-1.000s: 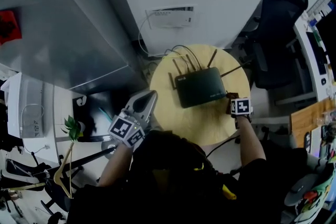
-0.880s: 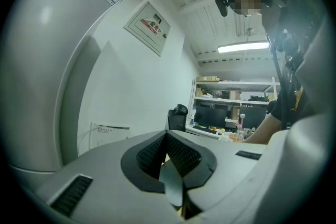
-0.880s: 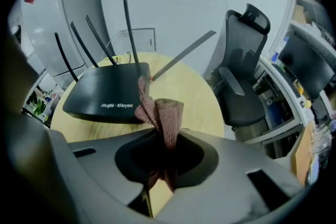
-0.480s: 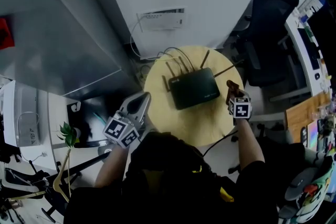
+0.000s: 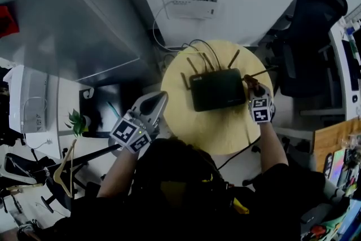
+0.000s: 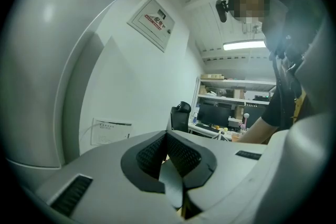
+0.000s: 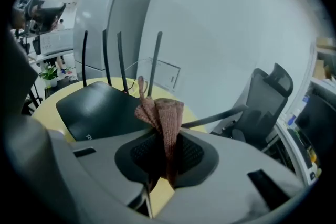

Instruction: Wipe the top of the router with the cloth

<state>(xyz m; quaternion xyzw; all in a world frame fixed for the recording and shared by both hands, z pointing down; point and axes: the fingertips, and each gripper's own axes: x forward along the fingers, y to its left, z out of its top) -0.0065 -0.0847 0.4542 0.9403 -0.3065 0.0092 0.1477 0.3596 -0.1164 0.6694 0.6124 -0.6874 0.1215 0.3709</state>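
Observation:
A black router (image 5: 217, 89) with several upright antennas lies on a round yellow table (image 5: 197, 127); in the right gripper view the router (image 7: 92, 108) is to the left, below the jaws. My right gripper (image 5: 252, 84) is at the router's right end, shut on a folded reddish-brown cloth (image 7: 161, 122) that sticks up between its jaws; in the head view the cloth (image 5: 250, 82) shows as a small dark tuft. My left gripper (image 5: 157, 101) hangs off the table's left edge, shut with nothing between its jaws, and in the left gripper view the gripper (image 6: 169, 157) points out at the room.
A black office chair (image 5: 310, 25) stands right of the table. A grey cabinet (image 5: 62, 25) fills the left, and a wall panel (image 5: 190, 7) with cables sits behind the table. A small plant (image 5: 76, 122) and a wooden hanger (image 5: 63, 171) are at lower left.
My right gripper with the cloth has moved up along the table's right side to the router's right end. The left gripper stays off the table's left edge.

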